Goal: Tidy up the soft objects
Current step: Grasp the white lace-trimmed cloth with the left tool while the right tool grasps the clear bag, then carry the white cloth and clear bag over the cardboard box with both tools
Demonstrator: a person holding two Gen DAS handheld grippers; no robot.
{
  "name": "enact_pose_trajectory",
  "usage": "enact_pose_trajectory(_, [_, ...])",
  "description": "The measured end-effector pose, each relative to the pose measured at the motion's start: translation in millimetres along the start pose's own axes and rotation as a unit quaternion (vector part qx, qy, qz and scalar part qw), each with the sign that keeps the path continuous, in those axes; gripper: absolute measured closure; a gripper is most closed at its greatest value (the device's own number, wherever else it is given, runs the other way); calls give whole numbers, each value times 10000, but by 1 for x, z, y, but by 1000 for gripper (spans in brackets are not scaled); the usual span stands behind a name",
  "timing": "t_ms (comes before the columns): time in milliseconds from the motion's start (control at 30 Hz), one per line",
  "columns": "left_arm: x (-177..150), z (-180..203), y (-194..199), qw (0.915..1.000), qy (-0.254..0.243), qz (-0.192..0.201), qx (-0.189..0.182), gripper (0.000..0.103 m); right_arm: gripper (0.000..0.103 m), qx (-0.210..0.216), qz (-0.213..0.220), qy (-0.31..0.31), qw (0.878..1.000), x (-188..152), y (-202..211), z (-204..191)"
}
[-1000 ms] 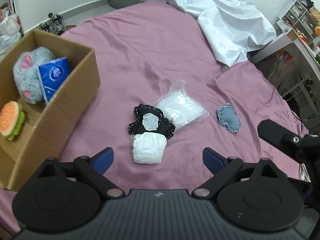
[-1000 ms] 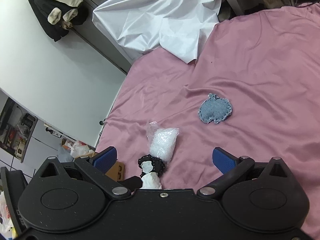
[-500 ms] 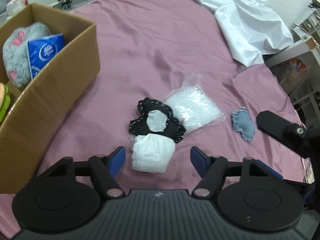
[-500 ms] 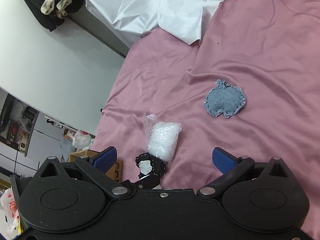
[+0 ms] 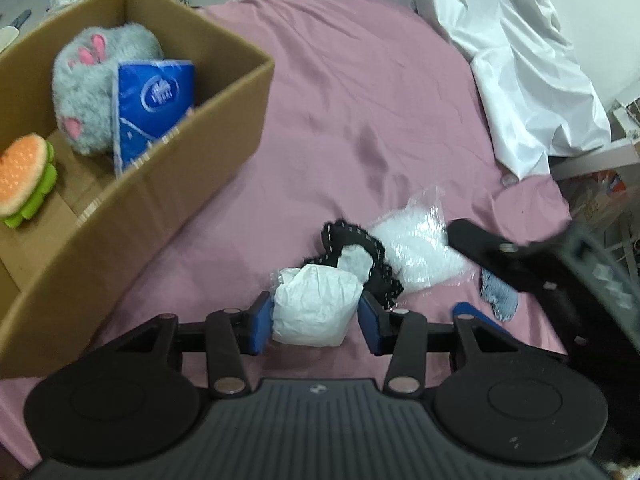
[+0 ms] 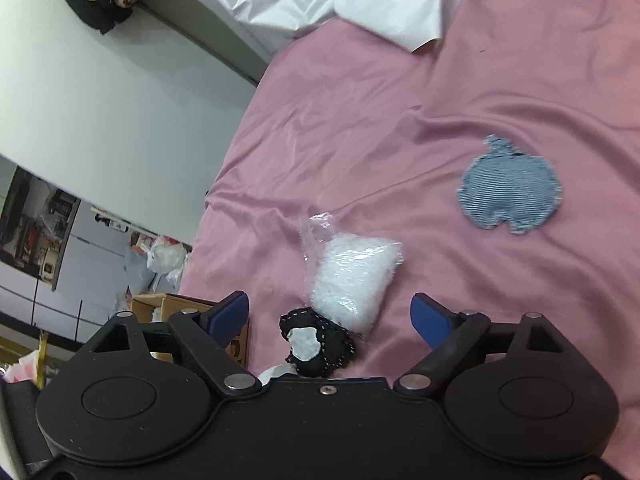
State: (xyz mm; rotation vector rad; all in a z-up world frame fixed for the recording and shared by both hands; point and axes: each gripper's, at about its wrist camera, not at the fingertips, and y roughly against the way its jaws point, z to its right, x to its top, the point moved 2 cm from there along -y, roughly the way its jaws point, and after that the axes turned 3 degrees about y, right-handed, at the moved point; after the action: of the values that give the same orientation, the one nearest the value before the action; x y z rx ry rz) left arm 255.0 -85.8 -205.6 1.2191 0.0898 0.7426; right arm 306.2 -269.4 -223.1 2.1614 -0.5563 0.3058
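Left gripper (image 5: 316,322): blue pads flank the crumpled white paper-like bundle (image 5: 316,306) on the pink bedsheet (image 5: 360,100); jaws have just been closing, left pad touching the bundle, right pad just beside it (firm contact not certain). Bundle judged light, soft and crushable; hold it across its fat middle, gently.

Touching its far edge: black stitched fabric patch with a white centre (image 5: 356,252), limp and likely to snag. Beyond that, a clear plastic bag of white filling (image 5: 420,248), probably slippery.

Right gripper (image 6: 330,316): jaws wide, just been narrowing, nothing between the pads; bag lies ahead. Blue denim pouch (image 6: 508,192) well apart.

Cardboard box (image 5: 168,200) near, left.
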Motion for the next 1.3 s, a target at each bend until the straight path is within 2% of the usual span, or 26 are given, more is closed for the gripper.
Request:
enact_pose_trajectory(200, [10,0,11,9997,-23,220,82,58,22,-211,-68,46,9997,4,-20,-5])
enact_pose_trajectory(300, [13,-2,14,9995,-1,291,98,58,30,-320,-102,-32,9994,3,-22,-1])
enact_pose_trajectory(333, [15,-3,15,9995,17,308,98,58,39,-343,-115,-55,9993,3,-23,1])
enact_pose_trajectory(367, [15,-4,16,9995,37,317,87,58,52,-360,-137,-69,9992,2,-24,3])
enact_pose_trajectory(400, [16,-4,17,9994,58,324,68,58,60,-351,-166,-97,9992,2,-24,3])
enact_pose_trajectory(433, [16,-5,17,9994,60,322,56,58,73,-324,-188,-135,9992,1,-24,4])
enact_pose_trajectory(533, [15,-8,21,9995,40,310,38,58,80,-349,-92,-67,9993,-3,-19,2])
enact_pose_trajectory(800, [17,-18,43,9992,-78,399,64,58,83,-690,311,-160,9970,-8,13,4])
enact_pose_trajectory(1000, [16,-20,66,9987,-82,505,-64,58,83,-857,528,-163,9948,-17,38,2])
enact_pose_trajectory(1200, [15,-22,83,9981,-128,573,-184,58,84,-907,736,-88,9931,-25,61,-3])
enact_pose_trajectory(1300, [15,-27,92,9978,-130,606,-231,58,84,-818,901,-253,9922,-33,75,1])
